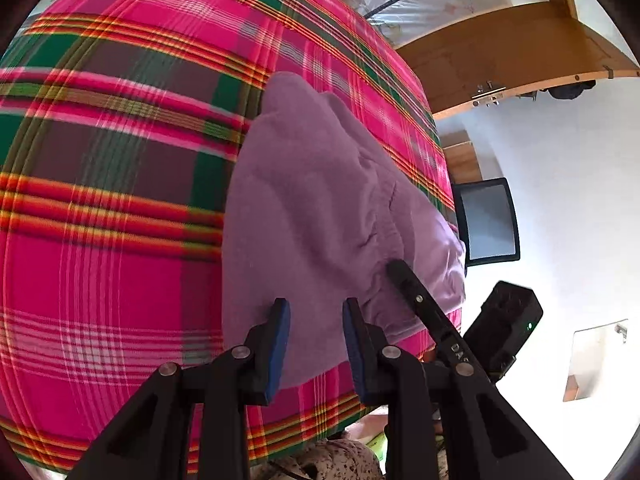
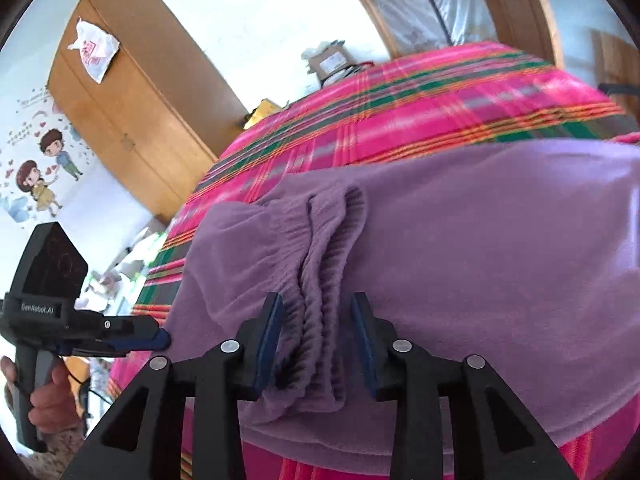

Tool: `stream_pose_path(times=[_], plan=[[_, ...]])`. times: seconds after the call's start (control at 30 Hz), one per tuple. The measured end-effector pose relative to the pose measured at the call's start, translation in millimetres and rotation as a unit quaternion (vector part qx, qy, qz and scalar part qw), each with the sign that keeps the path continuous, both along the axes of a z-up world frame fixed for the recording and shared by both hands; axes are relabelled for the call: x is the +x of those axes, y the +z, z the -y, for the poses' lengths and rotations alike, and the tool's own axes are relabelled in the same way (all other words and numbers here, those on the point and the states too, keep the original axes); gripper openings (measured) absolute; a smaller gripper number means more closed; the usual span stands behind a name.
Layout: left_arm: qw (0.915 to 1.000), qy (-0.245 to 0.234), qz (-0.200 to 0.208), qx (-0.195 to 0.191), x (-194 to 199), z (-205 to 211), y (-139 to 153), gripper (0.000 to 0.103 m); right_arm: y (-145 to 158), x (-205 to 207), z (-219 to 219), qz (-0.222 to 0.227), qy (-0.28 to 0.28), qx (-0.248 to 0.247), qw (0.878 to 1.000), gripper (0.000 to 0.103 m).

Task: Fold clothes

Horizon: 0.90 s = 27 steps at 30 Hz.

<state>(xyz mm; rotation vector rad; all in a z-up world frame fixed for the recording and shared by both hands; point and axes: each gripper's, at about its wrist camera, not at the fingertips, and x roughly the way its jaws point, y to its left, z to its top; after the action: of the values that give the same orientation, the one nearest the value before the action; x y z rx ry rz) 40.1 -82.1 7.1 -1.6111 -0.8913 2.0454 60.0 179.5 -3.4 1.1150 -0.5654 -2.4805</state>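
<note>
Hovering over the purple garment (image 2: 460, 220) on the plaid cloth (image 1: 120, 160), I have my right gripper (image 2: 318, 320) open astride its ribbed cuffs (image 2: 320, 240), my left gripper (image 1: 316, 320) half-open, gripping nothing.

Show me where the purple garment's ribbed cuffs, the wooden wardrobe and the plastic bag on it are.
ribbed cuffs (image 2: 320, 280): right wrist view, on the bunched ribbing.
wooden wardrobe (image 2: 132, 120): right wrist view, on its door front.
plastic bag (image 2: 94, 50): right wrist view, on its printed middle.
</note>
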Motion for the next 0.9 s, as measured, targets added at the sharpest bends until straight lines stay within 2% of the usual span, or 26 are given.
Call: stream_pose_path(times=[0.17, 0.37, 0.47, 0.6, 0.77, 0.9], plan=[[1.0000, -0.003, 0.004, -0.001, 1.2, -0.9, -3.8, 0.027, -3.2, -9.2, 10.5, 0.003, 0.014, 0.008, 1.000, 0.041], [0.9999, -0.007, 0.010, -0.001, 2.9, 5.6, -7.5, 0.027, -4.7, -24.2, 6.8, 0.011, 0.009, -0.013, 1.000, 0.041], [0.9999, -0.004, 0.015, 0.002, 2.7, 8.1, -10.4, 0.027, -3.8, -28.6, 12.6, 0.009, 0.017, 0.003, 1.000, 0.041], [0.9998, -0.002, 0.018, 0.003, 3.3, 9.4, -12.0, 0.027, -5.7, -33.1, 6.9, 0.015, 0.010, -0.025, 1.000, 0.041], [0.9997, 0.002, 0.024, 0.003, 3.3, 10.6, -15.2, 0.027, -1.4, -29.4, 9.2, -0.002, 0.016, -0.018, 1.000, 0.020], [0.9996, 0.002, 0.028, 0.006, 4.1, 8.3, -16.1, 0.027, 9.6, -23.2, 2.5, -0.028, 0.011, -0.026, 0.999, 0.016]])
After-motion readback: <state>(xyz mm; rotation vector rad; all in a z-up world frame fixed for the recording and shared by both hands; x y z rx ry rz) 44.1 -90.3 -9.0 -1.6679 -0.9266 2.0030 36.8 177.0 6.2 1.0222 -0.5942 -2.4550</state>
